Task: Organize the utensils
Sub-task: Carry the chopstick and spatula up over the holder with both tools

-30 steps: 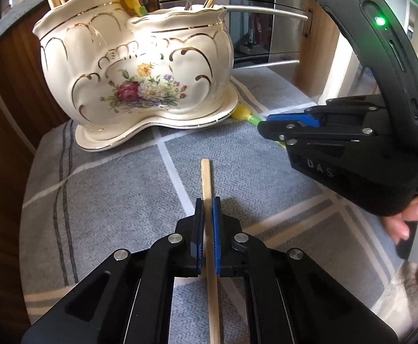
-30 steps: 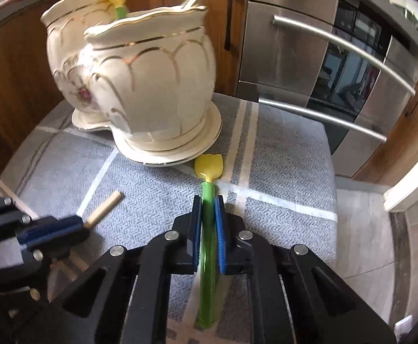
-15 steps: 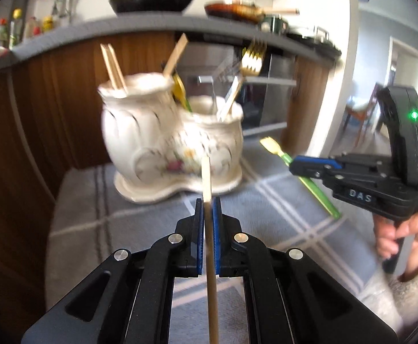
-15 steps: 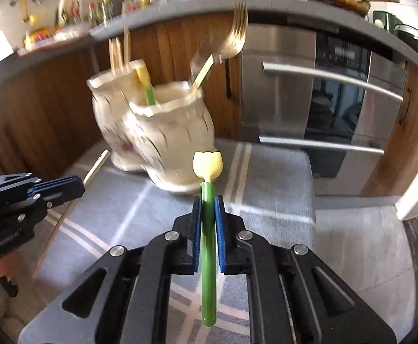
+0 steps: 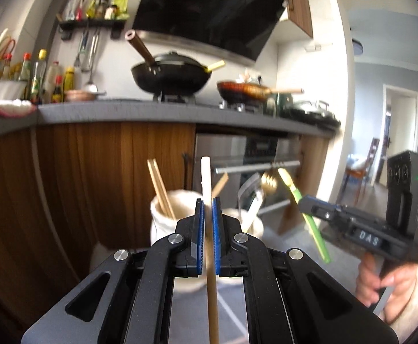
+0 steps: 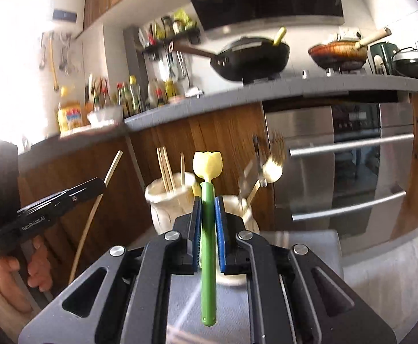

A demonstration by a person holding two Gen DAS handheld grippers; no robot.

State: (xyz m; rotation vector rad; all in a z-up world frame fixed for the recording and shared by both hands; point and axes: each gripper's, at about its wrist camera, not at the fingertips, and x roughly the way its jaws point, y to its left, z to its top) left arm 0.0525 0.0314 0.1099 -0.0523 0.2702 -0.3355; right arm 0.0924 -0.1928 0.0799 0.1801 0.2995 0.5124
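My left gripper (image 5: pixel 208 205) is shut on a wooden chopstick (image 5: pixel 206 177) that sticks up past its blue pads, raised in front of the cream ceramic utensil holder (image 5: pixel 163 220). My right gripper (image 6: pixel 208 203) is shut on a green-handled utensil with a yellow tulip-shaped head (image 6: pixel 208 164), also lifted above the table. The holder (image 6: pixel 166 200) has two pots: one with several chopsticks (image 6: pixel 166 169), the other with a gold fork (image 6: pixel 272 166). In the left wrist view the right gripper (image 5: pixel 306 200) is at right with the green utensil (image 5: pixel 312 218). In the right wrist view the left gripper (image 6: pixel 101 183) is at left with the chopstick (image 6: pixel 113 166).
The holder stands on a grey checked tablecloth (image 6: pixel 300 240). Behind it are wooden cabinets (image 5: pixel 94 172), a steel oven (image 6: pixel 352 157) and a counter with a black wok (image 5: pixel 170 76) and sauce bottles (image 5: pixel 37 77). A person's hands (image 5: pixel 380 281) hold both grippers.
Both grippers rose off the tablecloth with their utensils and tilted up toward level. The holder now sits low in both views and the counter and wok have come into sight.
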